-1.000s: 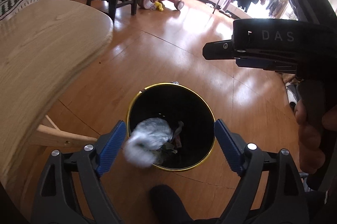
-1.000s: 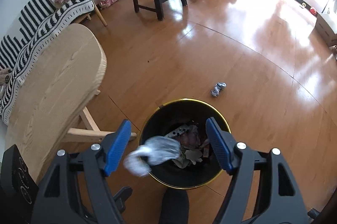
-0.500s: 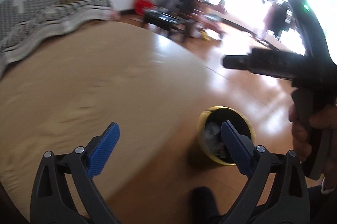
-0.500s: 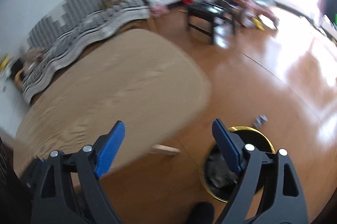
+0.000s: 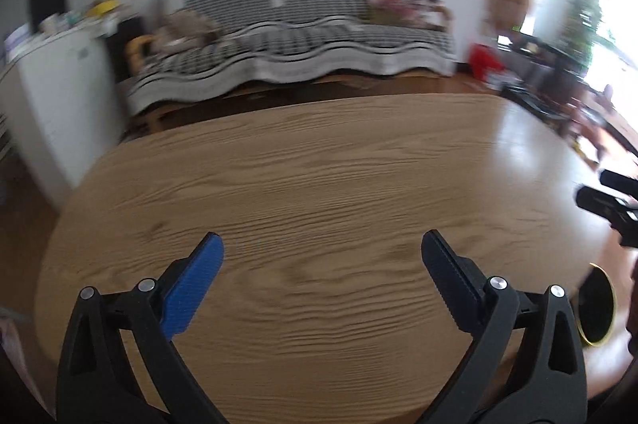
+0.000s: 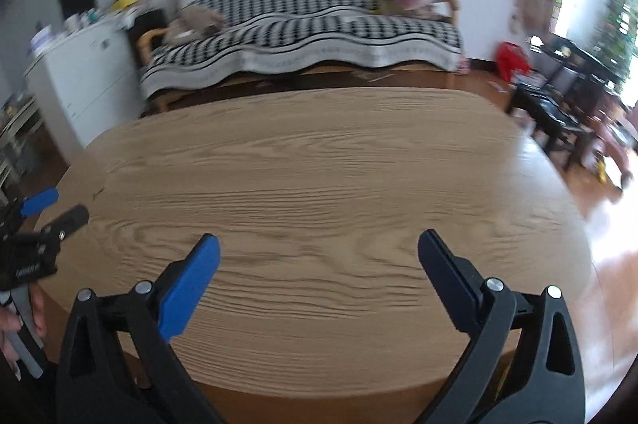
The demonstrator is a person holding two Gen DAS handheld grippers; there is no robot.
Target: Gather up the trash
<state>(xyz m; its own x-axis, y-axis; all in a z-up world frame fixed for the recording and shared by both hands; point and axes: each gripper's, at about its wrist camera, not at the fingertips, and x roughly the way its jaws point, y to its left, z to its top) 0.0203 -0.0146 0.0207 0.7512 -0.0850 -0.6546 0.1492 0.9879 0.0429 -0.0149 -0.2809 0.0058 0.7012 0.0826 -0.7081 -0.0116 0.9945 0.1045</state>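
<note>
My left gripper [image 5: 322, 256] is open and empty over the oval wooden table [image 5: 319, 192]. My right gripper [image 6: 318, 253] is open and empty over the same table [image 6: 319, 164]. The black trash bin with a gold rim [image 5: 598, 308] stands on the floor at the table's right edge, partly hidden by my left gripper's frame. The right gripper's side shows at the right edge of the left wrist view [image 5: 610, 204]; the left gripper shows at the left edge of the right wrist view [image 6: 32, 236]. No trash shows on the table.
A sofa with a black-and-white checked cover [image 6: 303, 25] stands behind the table. A white cabinet [image 6: 79, 81] is at the left. A black chair [image 6: 558, 113] and a red bag [image 6: 512, 59] are on the wooden floor at the right.
Both grippers have swung up and left from above the bin to face the table. The crumpled grey trash that was dropping between the jaws is in the bin.
</note>
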